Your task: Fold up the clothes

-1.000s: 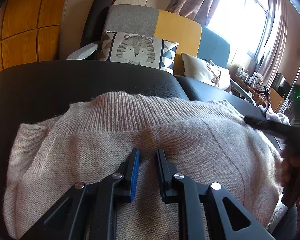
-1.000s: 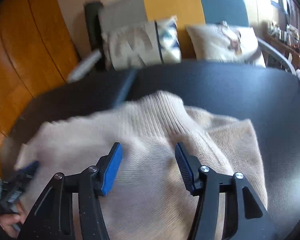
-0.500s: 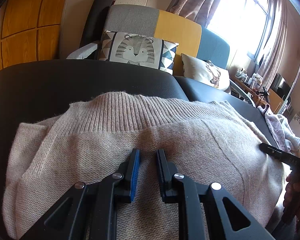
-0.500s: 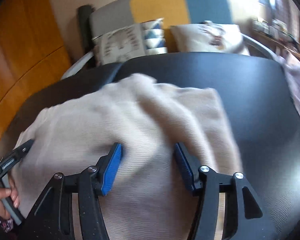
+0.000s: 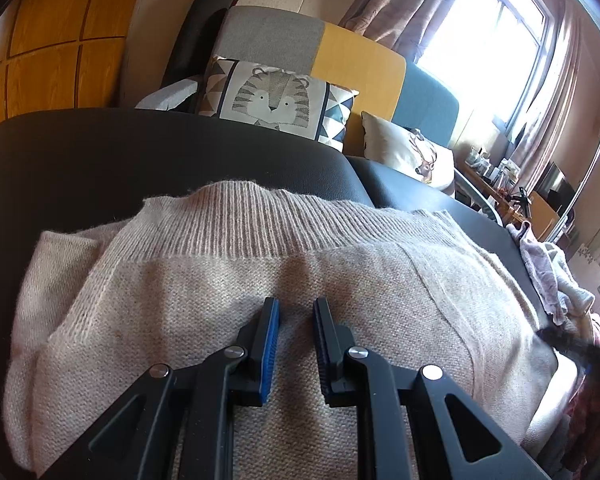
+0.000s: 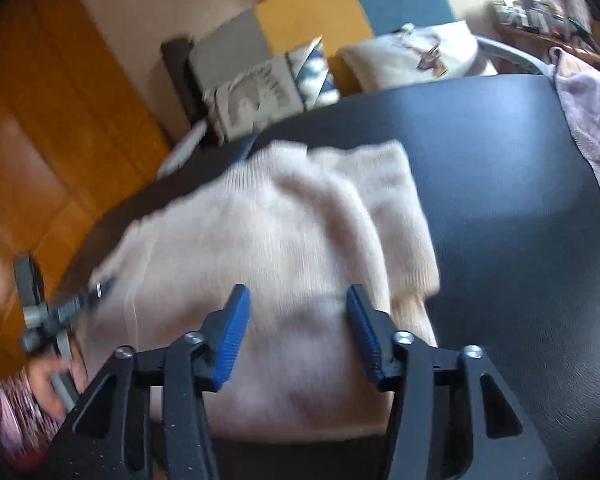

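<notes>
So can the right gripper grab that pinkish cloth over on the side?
Probably yes. The right gripper is open over the beige sweater, and only bare black cushion lies between it and the pinkish cloth. Nothing blocks the way, though it would have to move over first.

We are in a home living room. Beyond our left gripper point(image 5: 296, 312) a sofa point(image 5: 360, 64) in grey, yellow and blue panels carries a tiger-print cushion point(image 5: 274, 98) and a deer cushion point(image 5: 408, 152). Farther right, curtains point(image 5: 416, 12) frame a bright window point(image 5: 496, 36); to the left are wooden wall panels point(image 5: 52, 40).
</notes>
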The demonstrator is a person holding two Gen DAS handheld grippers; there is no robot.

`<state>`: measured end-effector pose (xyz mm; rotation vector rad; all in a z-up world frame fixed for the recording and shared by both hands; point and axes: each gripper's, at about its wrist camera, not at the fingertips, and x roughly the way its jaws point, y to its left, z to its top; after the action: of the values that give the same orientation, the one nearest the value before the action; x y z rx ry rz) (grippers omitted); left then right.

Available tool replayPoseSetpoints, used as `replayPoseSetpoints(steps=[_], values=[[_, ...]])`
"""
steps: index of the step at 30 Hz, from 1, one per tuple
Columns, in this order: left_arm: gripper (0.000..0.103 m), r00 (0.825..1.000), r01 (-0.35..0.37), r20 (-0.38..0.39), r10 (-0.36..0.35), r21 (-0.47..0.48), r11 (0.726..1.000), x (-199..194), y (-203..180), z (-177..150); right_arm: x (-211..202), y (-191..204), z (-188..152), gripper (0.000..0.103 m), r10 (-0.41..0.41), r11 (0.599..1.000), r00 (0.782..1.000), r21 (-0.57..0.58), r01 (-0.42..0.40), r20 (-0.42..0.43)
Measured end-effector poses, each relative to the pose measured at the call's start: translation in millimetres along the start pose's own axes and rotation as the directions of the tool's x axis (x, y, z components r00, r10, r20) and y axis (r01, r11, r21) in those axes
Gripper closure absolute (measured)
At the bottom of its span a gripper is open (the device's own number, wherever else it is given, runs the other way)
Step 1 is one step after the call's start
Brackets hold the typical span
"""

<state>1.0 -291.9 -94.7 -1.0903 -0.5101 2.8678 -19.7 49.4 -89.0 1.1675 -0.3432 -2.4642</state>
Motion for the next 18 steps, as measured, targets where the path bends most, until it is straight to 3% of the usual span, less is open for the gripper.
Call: replayPoseSetpoints(steps=[3,4,7,14,18], values=[[0.086,1.000,-0.012,-0.002,0.012,0.020,1.000,0.2,-2.4,-0.6,-2.8,-20.4,-10.5,0.086,-0.056,0.997,0.998,0.048,0.056,-0.004],[0.086,1.000,-0.017,-0.005,0.017,0.032,0.999,0.0,-3.1,-0.9,-5.1,-29.1,-13.4,0.088,-0.050,0.996,0.999,0.080,0.049,0.006],[0.086,0.999,-0.040,-0.010,0.040,0.067,0.997,-1.5,-6.7,-2.4,-7.0,-40.3,-15.2,0.089,-0.004,0.988,1.000,0.157,0.002,0.014],[0.086,0.997,-0.077,0.015,0.075,0.115,0.990,-20.1,-7.2,-15.3,-14.6,-19.3,9.0,0.086,0.050,0.990,0.994,0.128,-0.061,0.092],[0.086,0.994,-0.112,0.036,0.108,0.168,0.979,-29.7,-2.7,-24.7,11.7,-9.7,15.0,0.086,-0.020,0.999,1.000,0.028,0.020,0.021]])
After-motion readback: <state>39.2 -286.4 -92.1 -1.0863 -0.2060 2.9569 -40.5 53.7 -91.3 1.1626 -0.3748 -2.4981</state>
